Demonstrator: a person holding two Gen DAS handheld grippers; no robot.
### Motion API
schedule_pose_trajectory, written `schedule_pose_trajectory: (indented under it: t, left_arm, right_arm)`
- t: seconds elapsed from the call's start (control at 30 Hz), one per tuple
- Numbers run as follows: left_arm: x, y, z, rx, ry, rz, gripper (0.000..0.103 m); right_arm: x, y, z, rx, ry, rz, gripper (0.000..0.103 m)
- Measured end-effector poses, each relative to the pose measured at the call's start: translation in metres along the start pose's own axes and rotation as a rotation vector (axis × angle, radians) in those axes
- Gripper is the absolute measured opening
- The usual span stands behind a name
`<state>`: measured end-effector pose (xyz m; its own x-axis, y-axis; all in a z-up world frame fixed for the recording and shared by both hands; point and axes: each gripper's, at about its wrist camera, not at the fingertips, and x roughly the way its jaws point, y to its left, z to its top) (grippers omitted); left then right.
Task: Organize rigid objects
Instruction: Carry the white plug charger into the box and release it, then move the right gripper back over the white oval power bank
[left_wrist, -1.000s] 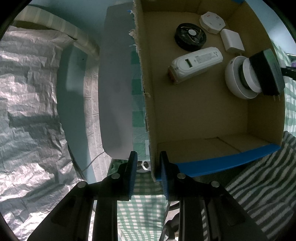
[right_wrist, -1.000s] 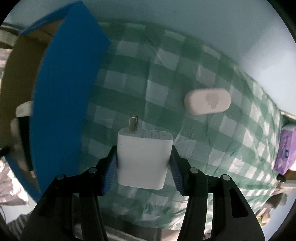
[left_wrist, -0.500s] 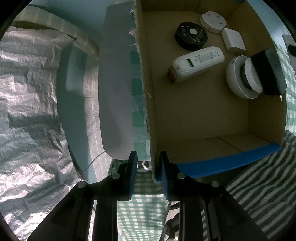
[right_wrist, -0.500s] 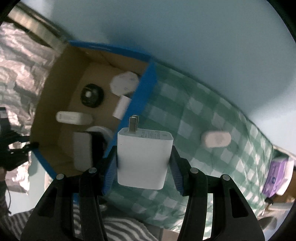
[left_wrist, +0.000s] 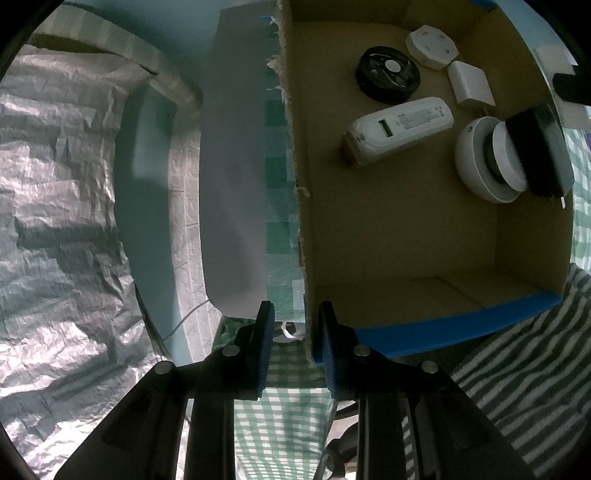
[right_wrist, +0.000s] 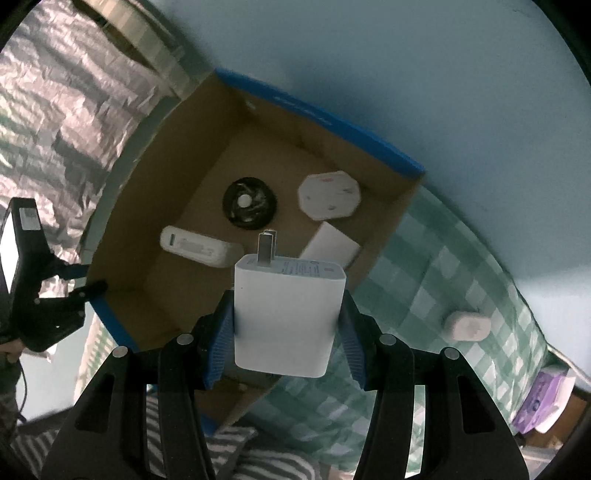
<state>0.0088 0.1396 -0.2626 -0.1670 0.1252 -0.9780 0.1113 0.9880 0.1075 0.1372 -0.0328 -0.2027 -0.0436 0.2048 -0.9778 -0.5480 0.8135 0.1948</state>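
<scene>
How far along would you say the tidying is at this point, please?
Done: several items, including a black disc and a white remote, lie in the cardboard box. In hand: the right tool grips a white charger above the box. Left: a white oval piece on the checked cloth.

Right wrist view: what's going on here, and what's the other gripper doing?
The right gripper holds a white charger by its sides, prongs pointing away, above the cardboard box. The left gripper is clamped on the box's torn wall. Already inside lie a black disc, a white remote, an octagonal white piece and a small white block. A white oval piece lies outside on the checked cloth.
</scene>
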Motion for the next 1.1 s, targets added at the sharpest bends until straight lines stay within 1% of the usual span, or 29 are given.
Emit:
schedule_pose_trajectory:
  t: [0.17, 0.3, 0.4, 0.57, 0.77, 0.83, 1.1]
  left_arm:
    - [0.001, 0.002, 0.000, -0.004, 0.003, -0.001, 0.024]
    - [0.001, 0.002, 0.000, -0.004, 0.003, 0.003, 0.024]
    - [0.001, 0.002, 0.000, -0.004, 0.003, 0.002, 0.024]
    - [0.001, 0.002, 0.000, -0.007, 0.003, 0.005, 0.024]
    - [0.000, 0.001, 0.001, -0.006, 0.002, 0.011, 0.024]
    - [-0.001, 0.001, 0.001, -0.005, 0.000, 0.009, 0.024]
    - [-0.002, -0.003, 0.001, 0.008, 0.002, 0.015, 0.024]
  right_arm:
    - [0.012, 0.007, 0.003, -0.010, 0.026, -0.021, 0.053]
    - [0.006, 0.007, 0.003, -0.009, 0.001, -0.034, 0.054]
    - [0.003, 0.004, 0.003, 0.002, 0.000, -0.027, 0.054]
    - [0.000, -0.004, 0.001, 0.024, -0.001, -0.039, 0.055]
    - [-0.003, -0.016, -0.004, 0.065, -0.009, -0.045, 0.060]
    - [-0.004, -0.018, -0.006, 0.075, -0.009, -0.047, 0.063]
    - [-0.011, -0.033, -0.013, 0.119, -0.022, -0.058, 0.067]
